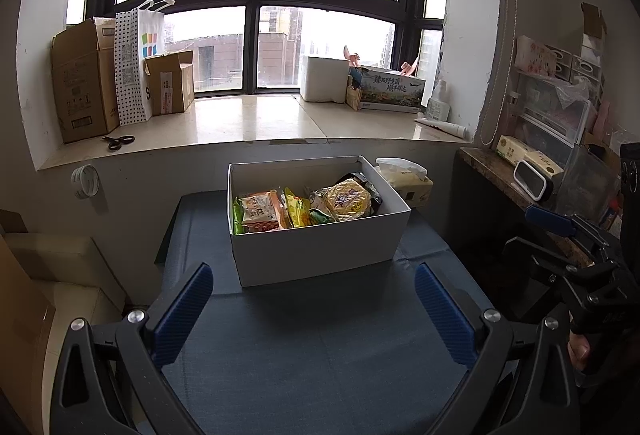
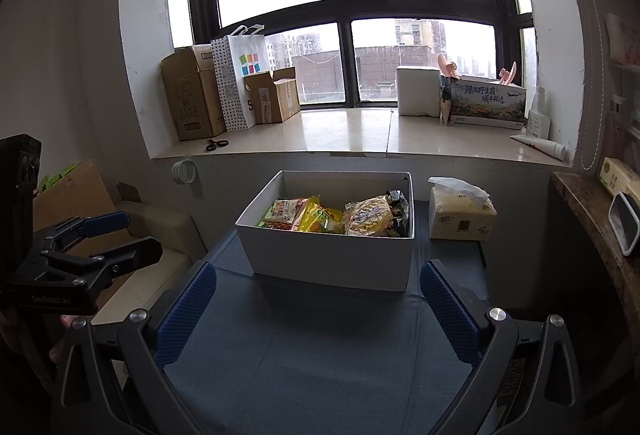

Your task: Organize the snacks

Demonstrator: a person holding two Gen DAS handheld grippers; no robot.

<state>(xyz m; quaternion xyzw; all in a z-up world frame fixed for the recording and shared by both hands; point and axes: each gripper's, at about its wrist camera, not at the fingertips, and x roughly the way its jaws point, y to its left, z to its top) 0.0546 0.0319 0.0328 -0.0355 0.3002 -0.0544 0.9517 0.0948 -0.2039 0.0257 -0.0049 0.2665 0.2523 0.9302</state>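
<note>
Ahead of both spread, empty fingers (image 1: 202, 285) sits the box (image 1: 320, 251) of snacks (image 1: 308, 209): risks nudging its near wall on reaching in.

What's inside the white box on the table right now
The white box holds snack packets: an orange one, a yellow one, and a round pack of yellow biscuits. Whatever lies beneath them, and the box floor, is covered.

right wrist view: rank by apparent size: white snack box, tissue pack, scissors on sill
1. white snack box, largest by far
2. tissue pack
3. scissors, smallest, though they lie farther away on the windowsill, so they look smaller than they are
</note>
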